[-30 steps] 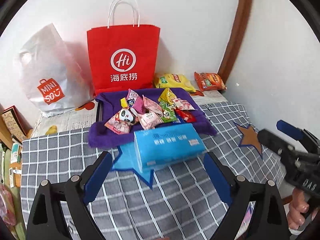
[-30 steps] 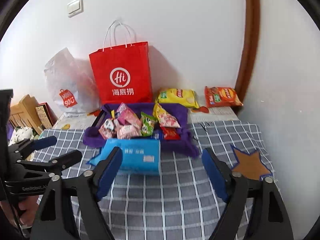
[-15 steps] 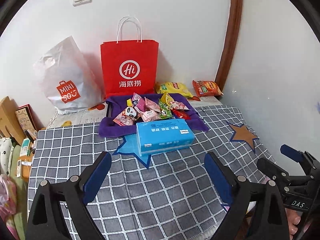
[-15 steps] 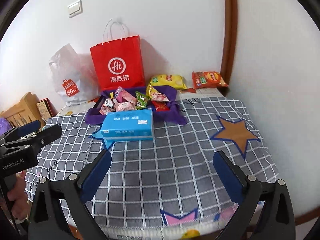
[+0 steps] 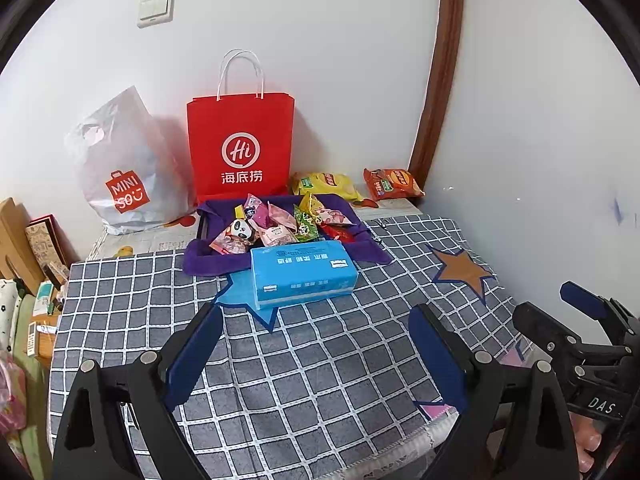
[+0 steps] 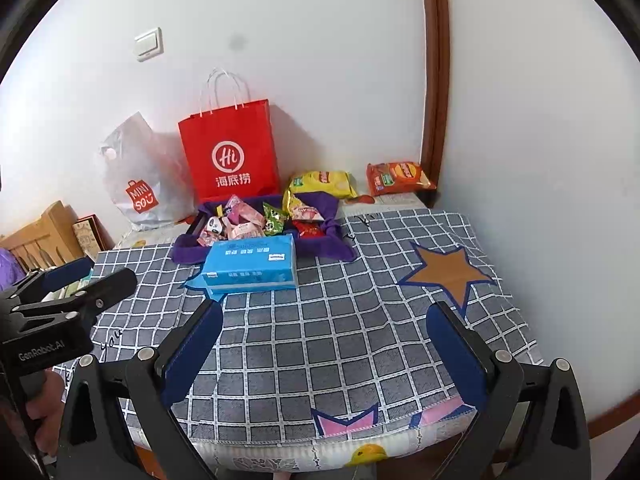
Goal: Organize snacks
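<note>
A: Start with the tools. What has changed over the last second?

B: Both have drawn back toward the near edge of the bench (image 6: 360,344). A second ago the left tool (image 5: 316,344) sat low and close, with the blue tissue pack (image 5: 302,274) filling the space between its fingers. Now the pack is well ahead of it, and much more of the checked cloth shows. The right tool (image 6: 324,344) has retreated likewise.

A: Are they carrying anything?

B: No. Each has its jaws spread wide with nothing between them. From the left camera, the right tool appears at the far right, also gaping.

A: And the snacks?

B: The small snack packets (image 5: 280,224) are heaped on the purple tray (image 5: 212,264), which sits at the back of the bench, touching the rear of the tissue pack. Behind the tray, near the wall, lie a yellow chip bag (image 5: 326,184) and an orange chip bag (image 5: 394,184), apart from the pile. The red paper bag (image 5: 240,148) and a white plastic bag (image 5: 120,168) stand beside them.

A: So what does the retreat mean?

B: My reading: either the sorting is finished, or nothing has begun. Two chip bags remain outside the tray, so I cannot tell which.
</note>
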The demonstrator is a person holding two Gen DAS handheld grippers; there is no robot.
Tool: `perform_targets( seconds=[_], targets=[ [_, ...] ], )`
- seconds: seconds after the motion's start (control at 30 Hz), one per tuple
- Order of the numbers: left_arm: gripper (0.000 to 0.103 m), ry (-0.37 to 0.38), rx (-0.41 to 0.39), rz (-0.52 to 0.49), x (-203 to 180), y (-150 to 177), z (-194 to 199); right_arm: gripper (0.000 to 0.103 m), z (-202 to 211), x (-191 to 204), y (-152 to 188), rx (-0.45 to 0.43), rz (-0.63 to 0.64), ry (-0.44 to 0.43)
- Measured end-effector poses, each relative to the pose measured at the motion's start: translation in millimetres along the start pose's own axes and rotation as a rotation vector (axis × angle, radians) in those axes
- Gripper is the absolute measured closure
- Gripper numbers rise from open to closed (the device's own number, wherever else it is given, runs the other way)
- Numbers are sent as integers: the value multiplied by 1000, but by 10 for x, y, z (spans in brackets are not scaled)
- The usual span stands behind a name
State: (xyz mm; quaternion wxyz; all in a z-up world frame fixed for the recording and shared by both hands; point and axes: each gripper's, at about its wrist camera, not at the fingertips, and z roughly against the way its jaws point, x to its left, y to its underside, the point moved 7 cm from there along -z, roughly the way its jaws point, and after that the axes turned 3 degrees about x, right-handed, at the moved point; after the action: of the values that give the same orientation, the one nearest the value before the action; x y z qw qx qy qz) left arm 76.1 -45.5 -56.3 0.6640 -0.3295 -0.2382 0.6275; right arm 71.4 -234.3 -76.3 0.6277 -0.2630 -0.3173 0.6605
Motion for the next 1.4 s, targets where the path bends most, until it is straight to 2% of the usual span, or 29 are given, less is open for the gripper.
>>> perform_targets(
  seconds=[0.6,1.4],
  targets=[
    [9,4,-6,0,-57,19,74,2,146,20,-35,-30,6,25],
    [9,1,3,16,-36,16,47,2,144,28,-35,-34,6,30]
  ],
)
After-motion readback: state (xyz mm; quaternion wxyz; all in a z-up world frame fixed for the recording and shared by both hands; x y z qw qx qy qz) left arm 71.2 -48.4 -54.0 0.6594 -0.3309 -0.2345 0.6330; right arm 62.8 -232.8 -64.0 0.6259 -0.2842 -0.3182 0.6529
